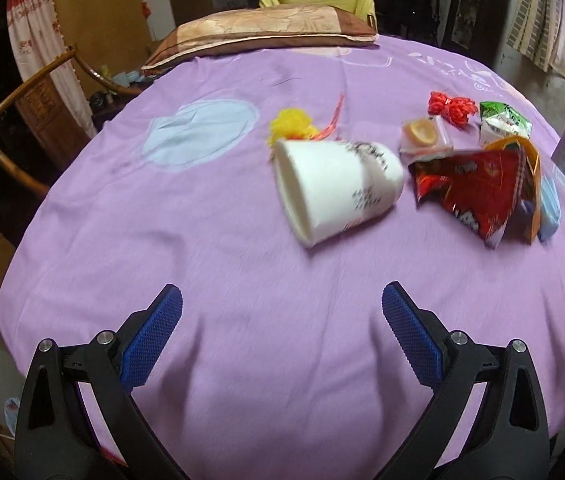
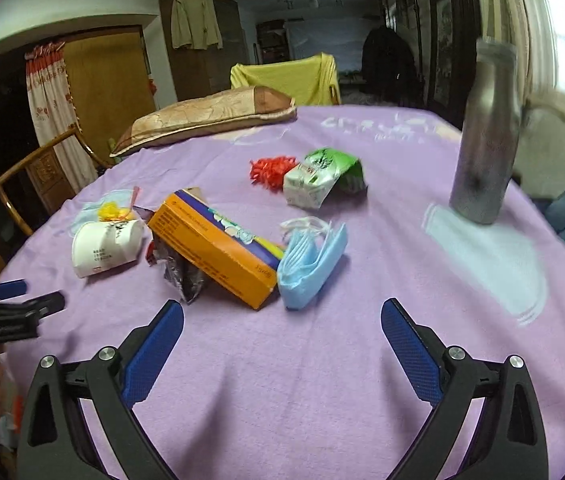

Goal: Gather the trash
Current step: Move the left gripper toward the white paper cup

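Nearby, bottle (image 2: 486, 136) beside mask (image 2: 310, 260)

the right tool (image 2: 282, 312) hangs over the purple-covered table (image 2: 322, 380), its 2 blue pads spread wide with nothing between them. just beyond lie an orange box (image 2: 210, 252) and, touching its near end, a folded blue face mask (image 2: 314, 264). a dark crumpled wrapper (image 2: 182, 276) pokes out under the box. a white paper cup (image 2: 106, 248) lies on its side to the left. farther back sit a red tangle (image 2: 270, 170) and a green-and-white packet (image 2: 322, 178). a grey bottle (image 2: 486, 140) stands upright at right. the left tool (image 2: 30, 294) enters at the left edge.
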A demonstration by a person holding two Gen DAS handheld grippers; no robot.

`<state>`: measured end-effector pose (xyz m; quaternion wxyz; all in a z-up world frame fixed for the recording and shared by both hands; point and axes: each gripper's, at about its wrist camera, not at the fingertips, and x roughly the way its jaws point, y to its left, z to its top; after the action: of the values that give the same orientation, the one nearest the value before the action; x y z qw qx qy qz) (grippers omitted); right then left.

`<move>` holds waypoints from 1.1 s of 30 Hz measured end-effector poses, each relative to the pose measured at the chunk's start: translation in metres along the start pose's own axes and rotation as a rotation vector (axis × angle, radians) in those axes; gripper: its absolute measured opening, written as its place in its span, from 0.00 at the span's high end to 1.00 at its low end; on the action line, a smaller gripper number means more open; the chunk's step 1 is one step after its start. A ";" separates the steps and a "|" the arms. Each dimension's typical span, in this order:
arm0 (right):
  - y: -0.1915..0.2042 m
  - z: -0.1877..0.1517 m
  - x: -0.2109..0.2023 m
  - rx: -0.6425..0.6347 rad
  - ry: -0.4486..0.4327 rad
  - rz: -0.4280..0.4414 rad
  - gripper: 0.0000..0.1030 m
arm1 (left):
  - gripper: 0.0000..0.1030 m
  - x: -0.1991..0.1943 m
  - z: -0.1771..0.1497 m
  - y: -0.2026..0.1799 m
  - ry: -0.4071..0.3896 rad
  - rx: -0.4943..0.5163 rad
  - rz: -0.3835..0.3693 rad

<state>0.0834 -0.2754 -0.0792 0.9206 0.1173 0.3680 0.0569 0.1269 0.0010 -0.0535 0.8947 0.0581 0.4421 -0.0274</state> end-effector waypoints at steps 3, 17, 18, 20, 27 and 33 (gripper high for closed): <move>-0.002 0.000 0.002 0.022 0.004 0.001 0.05 | 0.06 0.007 0.019 -0.016 -0.022 0.027 0.001; 0.009 0.000 0.009 -0.028 0.049 -0.019 0.05 | 0.06 0.056 0.066 -0.054 -0.031 0.102 0.129; 0.009 0.000 0.010 -0.028 0.051 -0.018 0.05 | 0.06 0.056 0.064 -0.049 -0.029 0.099 0.128; 0.009 0.000 0.010 -0.028 0.055 -0.018 0.05 | 0.06 0.052 0.056 -0.032 -0.026 0.089 0.149; 0.014 -0.002 0.010 -0.060 0.048 -0.024 0.05 | 0.06 0.031 0.021 0.042 0.005 0.000 0.255; 0.018 -0.003 0.010 -0.080 0.058 -0.026 0.05 | 0.07 0.013 0.006 0.081 0.025 -0.119 0.181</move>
<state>0.0884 -0.2555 -0.0832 0.9142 0.0741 0.3934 0.0628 0.1471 0.0807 -0.0535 0.8899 0.0450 0.4468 0.0805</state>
